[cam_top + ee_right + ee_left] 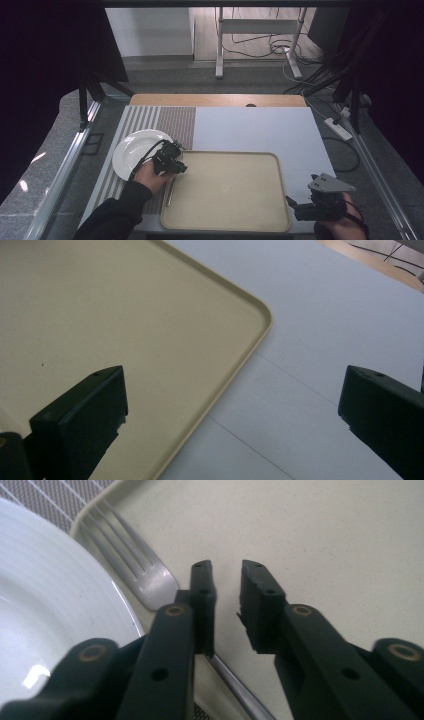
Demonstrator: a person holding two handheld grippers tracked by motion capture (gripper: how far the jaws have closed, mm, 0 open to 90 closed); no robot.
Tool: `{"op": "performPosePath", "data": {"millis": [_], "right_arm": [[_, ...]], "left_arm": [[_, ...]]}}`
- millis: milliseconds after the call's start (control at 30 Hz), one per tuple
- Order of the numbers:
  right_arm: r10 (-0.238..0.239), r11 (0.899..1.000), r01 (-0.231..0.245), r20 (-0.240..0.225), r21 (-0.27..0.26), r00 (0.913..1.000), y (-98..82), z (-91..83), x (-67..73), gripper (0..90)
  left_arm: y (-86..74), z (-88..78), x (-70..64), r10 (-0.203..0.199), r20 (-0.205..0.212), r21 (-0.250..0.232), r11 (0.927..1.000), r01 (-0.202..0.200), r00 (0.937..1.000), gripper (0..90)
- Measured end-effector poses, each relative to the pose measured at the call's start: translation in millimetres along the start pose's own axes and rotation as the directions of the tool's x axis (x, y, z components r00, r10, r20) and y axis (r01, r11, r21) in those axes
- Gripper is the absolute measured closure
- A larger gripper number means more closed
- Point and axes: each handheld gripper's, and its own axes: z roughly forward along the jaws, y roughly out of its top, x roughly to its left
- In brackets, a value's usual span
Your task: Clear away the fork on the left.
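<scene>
Light falls evenly from above on the pale desk (250, 130), while the high view's sides sink into darkness. A small glare spot sits on the plate (37, 672). In the left gripper view the near tongs (225, 587) are soft and out of focus.

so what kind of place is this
Probably a lab or test room set up for table-setting practice: a tray, plate and fork lie on a metal-framed table, with loose cables on the floor behind.

Fork (145, 575) on tray (235, 210) left rim; plate (132, 152) left of tray, on placemat (170, 125).
</scene>
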Motion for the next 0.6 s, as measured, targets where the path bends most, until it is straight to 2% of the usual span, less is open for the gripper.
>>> {"op": "performPosePath", "data": {"millis": [100,267,467,600], "right_arm": [[-0.001,1.000,0.001,0.000,0.000,1.0000,0.0,0.0,0.1,0.1],[0.000,1.000,0.000,0.000,0.001,1.0000,-0.1,-0.1,-0.2,0.1],[0.000,1.000,0.000,0.001,0.001,1.0000,-0.3,0.1,-0.3,0.1],[0.003,1.000,-0.003,-0.001,-0.001,1.0000,-0.4,0.4,-0.8,0.1]], "left_arm": [[-1.4,-3.0,-1.2,0.014,-0.003,-0.014,0.9998,-0.014,0.9999,66.9],[-4.7,-9.8,-0.6,0.018,0.001,-0.065,0.9977,-0.018,0.9998,51.3],[-9.1,-16.1,1.6,0.002,0.022,-0.111,0.9938,0.000,0.9998,34.6],[-11.0,-19.4,3.6,-0.011,0.045,-0.139,0.9902,0.017,0.9989,26.7]]}}
